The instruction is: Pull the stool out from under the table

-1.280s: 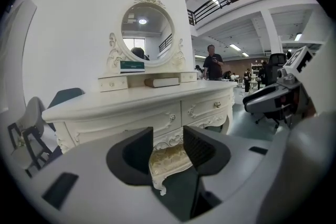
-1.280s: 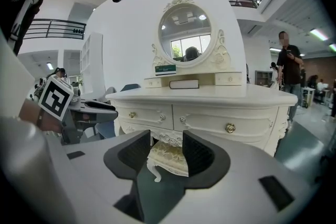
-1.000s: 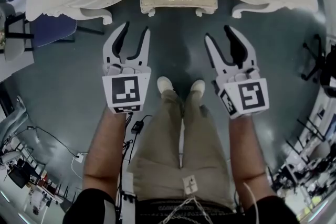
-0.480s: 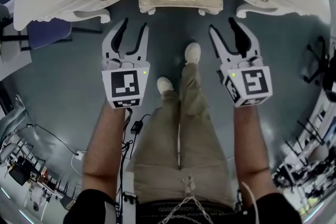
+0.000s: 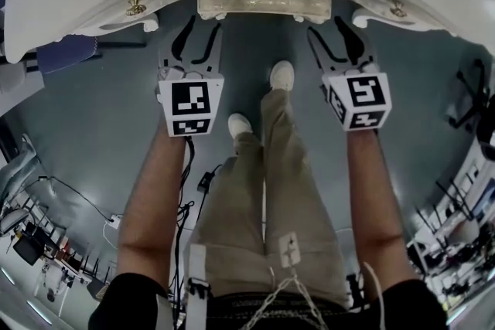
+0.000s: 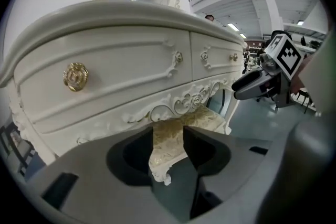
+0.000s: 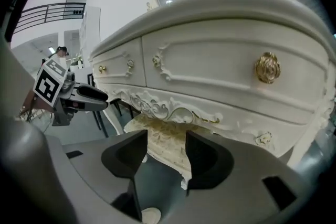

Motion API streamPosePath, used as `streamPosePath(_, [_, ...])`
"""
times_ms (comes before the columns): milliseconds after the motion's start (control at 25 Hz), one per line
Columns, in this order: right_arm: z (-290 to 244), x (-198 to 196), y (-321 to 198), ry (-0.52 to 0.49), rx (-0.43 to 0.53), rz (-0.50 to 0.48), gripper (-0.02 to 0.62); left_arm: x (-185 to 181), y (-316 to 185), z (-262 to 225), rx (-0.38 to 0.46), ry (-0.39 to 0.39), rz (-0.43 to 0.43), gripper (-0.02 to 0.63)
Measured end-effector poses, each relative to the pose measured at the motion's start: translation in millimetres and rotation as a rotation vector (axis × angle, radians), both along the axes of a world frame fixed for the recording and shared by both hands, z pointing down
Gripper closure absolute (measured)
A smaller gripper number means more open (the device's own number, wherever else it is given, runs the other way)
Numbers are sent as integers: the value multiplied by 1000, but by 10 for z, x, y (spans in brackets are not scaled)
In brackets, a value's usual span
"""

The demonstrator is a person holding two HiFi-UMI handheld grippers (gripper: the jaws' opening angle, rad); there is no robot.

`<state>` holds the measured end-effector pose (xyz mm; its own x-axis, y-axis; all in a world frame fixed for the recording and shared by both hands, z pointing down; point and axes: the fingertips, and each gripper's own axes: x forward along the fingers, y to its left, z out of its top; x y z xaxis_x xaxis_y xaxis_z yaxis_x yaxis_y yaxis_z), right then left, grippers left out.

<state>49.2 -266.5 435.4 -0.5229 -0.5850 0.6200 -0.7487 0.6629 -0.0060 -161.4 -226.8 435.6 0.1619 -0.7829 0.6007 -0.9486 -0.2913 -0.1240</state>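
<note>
The person wears khaki trousers down the middle of the head view, pale shoes above them, and dark sleeves at the lower corners. A dark waistband runs along the bottom edge, with thin white cords and a small white tag over it.

The left hand-held gripper and the right hand-held gripper have pale grey, curved shells with black inner pads. Each carries a white cube printed with black square markers, the left cube and the right cube. A thin black cable trails below the left cube.
</note>
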Motion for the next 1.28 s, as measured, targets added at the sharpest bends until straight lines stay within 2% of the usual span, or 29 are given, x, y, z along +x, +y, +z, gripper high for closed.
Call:
streamPosePath(160, [340,80,-163,50,-41,-11,384,43,-125,375,-41,-24,6,440])
streamPosePath(280, [587,110,-240,96,-65,-46,376,79,-188,694,-91,-15,3,440])
streamPosePath(400, [796,139,-272,142,-86,-78,371,98,-228,912,-134,-38,21,440])
streamPosePath(520, [996,142,-295,182,-121,-102,364,58,-306,1054,-150,-73,44,433])
streamPosePath(800, [1402,282,-305,299,-168,-146,344,-56,-393,1358,-214,-90,33,416])
streamPosePath(1000, [1583,390,-353,363,-184,-157,336,-114,-398,1503,-245,-123,57,403])
streamPosePath(1280, [1757,424,-451,367,-232,-129,333,-257,-369,1710,-337,-99,23,399])
